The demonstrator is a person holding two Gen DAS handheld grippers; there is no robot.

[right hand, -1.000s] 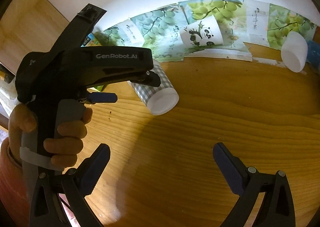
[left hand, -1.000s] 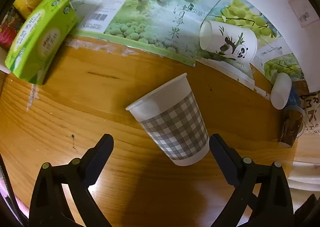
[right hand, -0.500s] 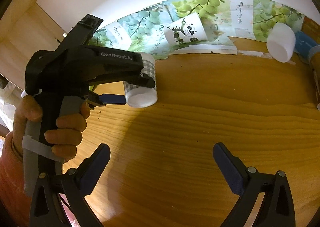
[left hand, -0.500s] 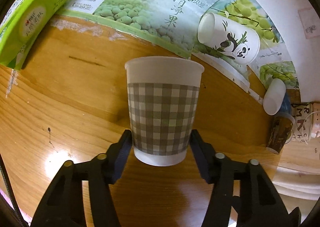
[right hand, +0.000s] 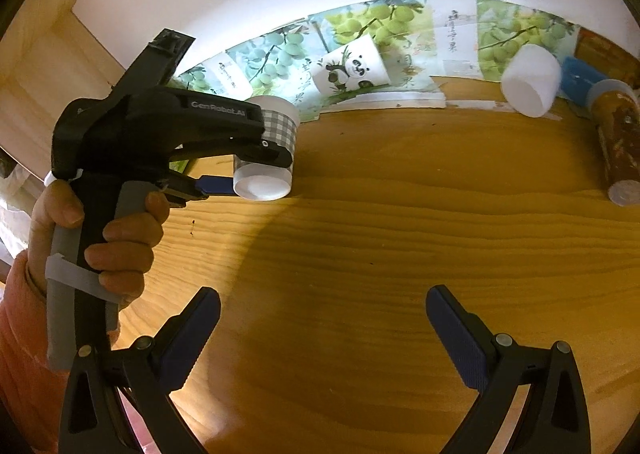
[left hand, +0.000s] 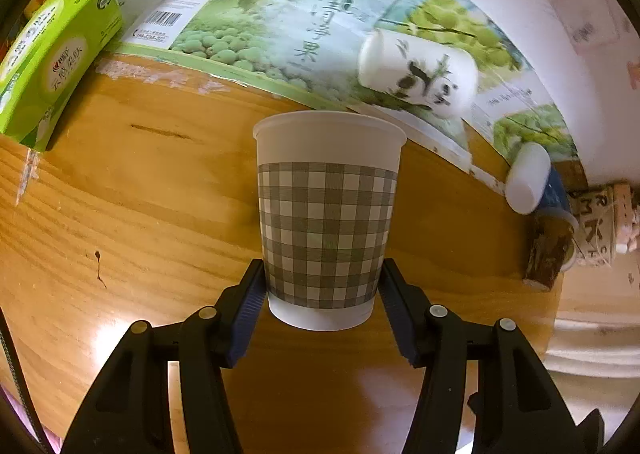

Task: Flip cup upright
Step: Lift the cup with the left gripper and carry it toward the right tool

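Grey-checked paper cup point(left hand: 326, 222) between left gripper point(left hand: 322, 294) fingers, above wooden table point(left hand: 140, 214). Green tissue box point(left hand: 52, 58) far left; panda-printed paper cup point(left hand: 420, 74) behind; plain white cup point(left hand: 526, 178) right.

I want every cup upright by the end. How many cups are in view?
3: the checked cup clamped in the left claw, the panda cup lying against the grape posters, the plain white cup tipped far right. Others may be hidden.

Left tool point(left hand: 322, 294) clamped on checked cup point(left hand: 326, 214); right tool point(right hand: 322, 334) spread wide, holding nothing.
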